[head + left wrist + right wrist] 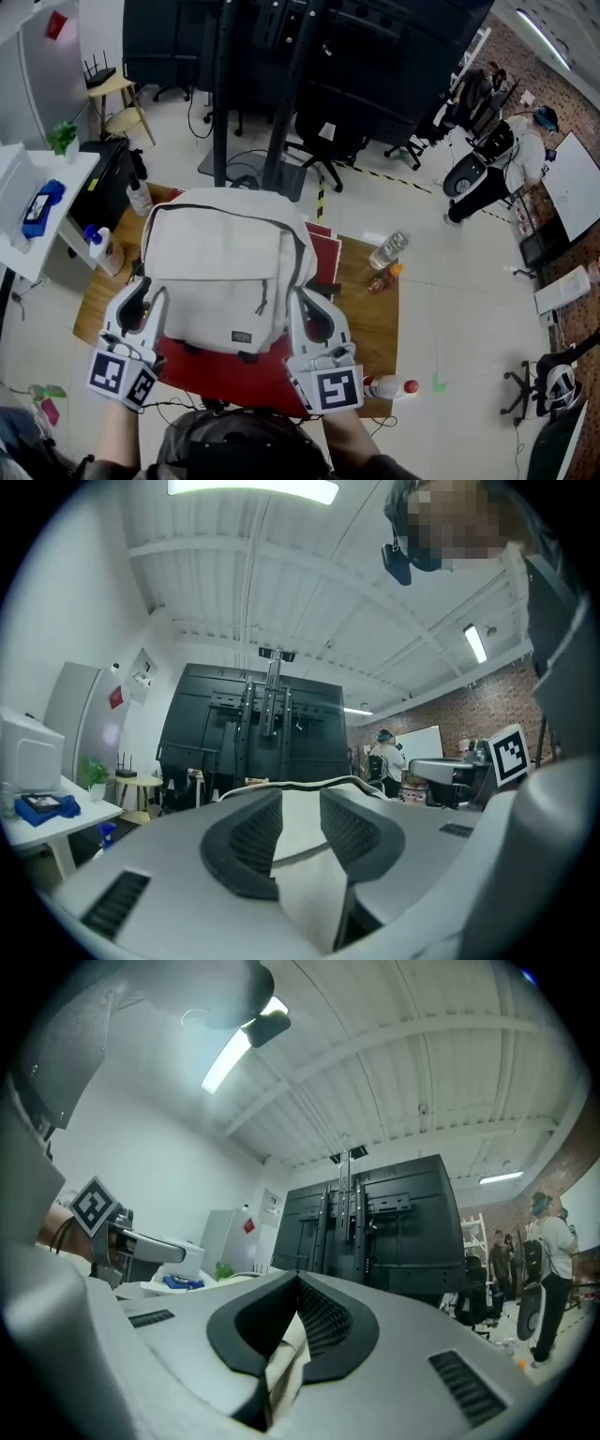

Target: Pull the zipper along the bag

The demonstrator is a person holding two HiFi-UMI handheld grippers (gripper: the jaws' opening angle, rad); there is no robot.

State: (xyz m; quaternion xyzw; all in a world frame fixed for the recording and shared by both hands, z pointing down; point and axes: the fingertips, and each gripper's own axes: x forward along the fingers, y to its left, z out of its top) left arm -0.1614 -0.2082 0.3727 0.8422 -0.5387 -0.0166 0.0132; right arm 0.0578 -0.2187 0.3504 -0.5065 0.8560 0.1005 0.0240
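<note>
A cream backpack (225, 272) with dark zipper trim stands raised over a red mat (220, 380), front pocket facing me. A small dark zipper pull (262, 300) hangs on that pocket. My left gripper (150, 298) grips the bag's lower left side. In the left gripper view the cream fabric (309, 902) fills the gap between the jaws of this gripper (298, 803). My right gripper (314, 305) holds the lower right side. In the right gripper view the jaws of that gripper (298, 1297) pinch a thin fold of fabric (286, 1363).
The mat lies on a wooden table (375, 323). A clear bottle (387, 249) and an orange bottle (384, 277) lie at its right, a red-capped bottle (389, 386) at the front edge, two bottles (139, 197) at the left. A black stand (281, 94) rises behind.
</note>
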